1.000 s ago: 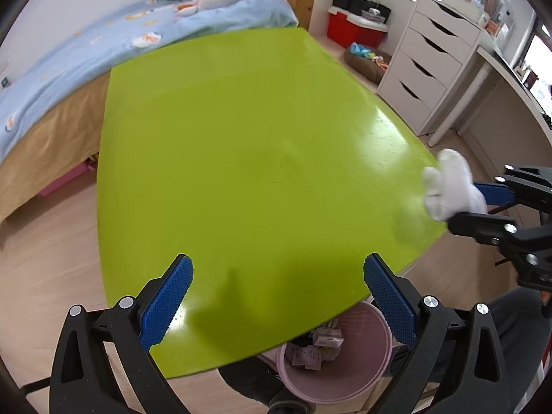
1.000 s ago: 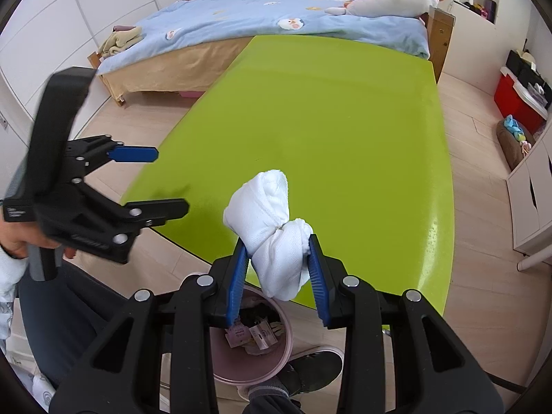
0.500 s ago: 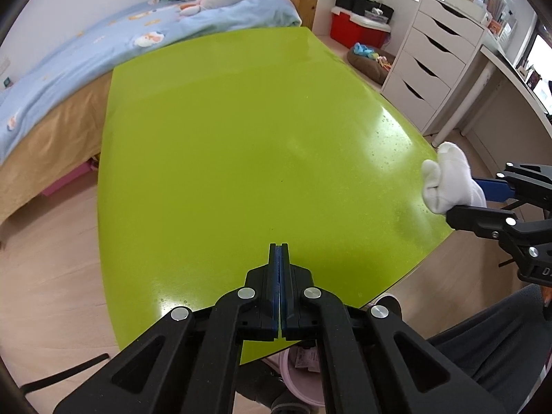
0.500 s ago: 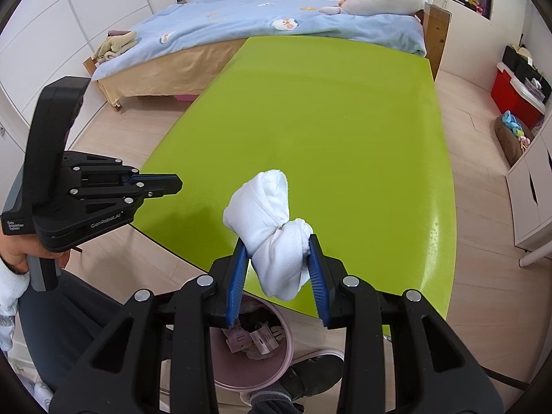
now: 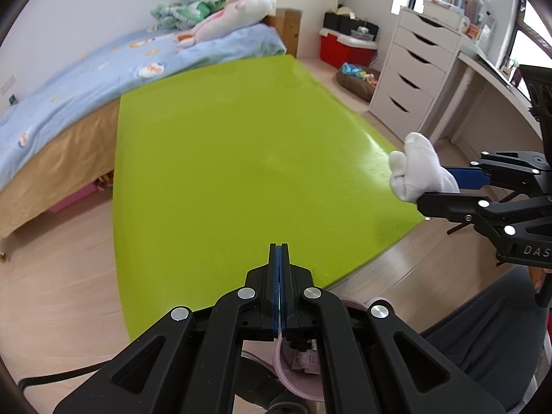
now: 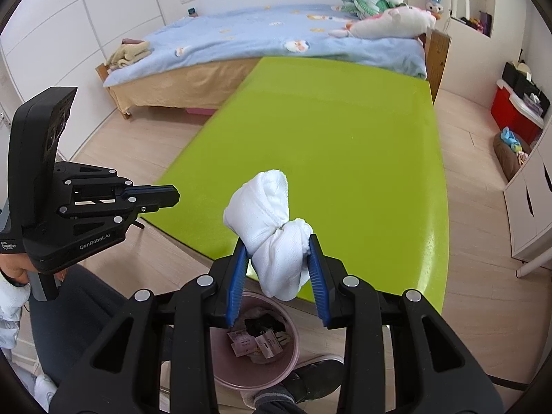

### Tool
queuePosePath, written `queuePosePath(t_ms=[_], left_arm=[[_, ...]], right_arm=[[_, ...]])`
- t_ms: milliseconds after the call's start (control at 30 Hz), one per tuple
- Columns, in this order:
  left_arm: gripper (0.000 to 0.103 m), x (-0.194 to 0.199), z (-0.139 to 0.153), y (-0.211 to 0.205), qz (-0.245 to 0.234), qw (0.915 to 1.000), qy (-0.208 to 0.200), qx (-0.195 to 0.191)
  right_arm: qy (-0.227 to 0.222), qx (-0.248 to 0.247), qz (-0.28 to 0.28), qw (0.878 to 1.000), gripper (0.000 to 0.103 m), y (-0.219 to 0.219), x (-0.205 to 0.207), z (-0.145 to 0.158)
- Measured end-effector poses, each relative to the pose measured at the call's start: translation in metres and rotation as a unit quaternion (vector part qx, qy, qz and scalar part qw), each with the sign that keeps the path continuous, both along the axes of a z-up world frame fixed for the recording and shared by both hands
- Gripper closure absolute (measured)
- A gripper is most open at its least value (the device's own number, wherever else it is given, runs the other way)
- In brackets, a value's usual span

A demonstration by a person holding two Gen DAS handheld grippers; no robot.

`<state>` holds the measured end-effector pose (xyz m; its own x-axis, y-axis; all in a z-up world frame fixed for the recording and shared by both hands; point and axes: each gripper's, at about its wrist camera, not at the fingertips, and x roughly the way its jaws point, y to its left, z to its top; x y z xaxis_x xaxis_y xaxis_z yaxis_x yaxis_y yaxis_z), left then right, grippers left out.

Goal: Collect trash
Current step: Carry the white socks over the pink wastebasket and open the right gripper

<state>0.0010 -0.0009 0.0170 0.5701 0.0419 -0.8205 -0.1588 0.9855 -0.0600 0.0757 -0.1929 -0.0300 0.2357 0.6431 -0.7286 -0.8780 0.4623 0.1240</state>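
1. The right claw [image 6: 277,262] is clamped on a white wad of cloth [image 6: 272,231], its blue pads pressing the lower lump from both sides while the upper lump sticks out ahead of the tips.
2. In the left wrist view the same wad [image 5: 415,172] shows at the tip of the right claw [image 5: 438,186], held in the air just off the table's near right corner.
3. The left claw [image 5: 278,265] is fully closed with nothing in it; its two blue pads meet flat against each other.
4. In the right wrist view the left claw [image 6: 169,195] is held off the table's near left edge, over the floor, well apart from the wad.
5. A pink trash bin [image 6: 255,376] stands on the floor below the table's near edge, directly under the right claw; papers and a dark scrap lie inside it.
6. From the left wrist view only part of the bin's rim [image 5: 286,376] shows behind the claw's arms.
7. The green table [image 6: 345,145] has a glossy top, and its far edge lies beside a bed [image 6: 241,45] with a blue cover.
8. Plush toys [image 6: 390,22] lie at the bed's head end.
9. A white chest of drawers [image 5: 410,76] stands beyond the table's right edge, with a red box [image 5: 345,50] farther back.
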Motion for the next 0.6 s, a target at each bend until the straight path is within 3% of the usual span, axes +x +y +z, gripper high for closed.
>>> queuePosePath(t_ms=[300,600], left_arm=[[0.103,-0.039,0.014,-0.021,-0.01,0.9995,-0.031,0.002],[0.103,-0.074,0.012,-0.042,-0.024,0.999,-0.037,-0.01]], right_arm=[[-0.009,0.019,0.011,1.0,0.069,-0.033,-0.037,0.003],[0.017,0.015,0.04,0.999,0.069,-0.056,-0.077,-0.016]])
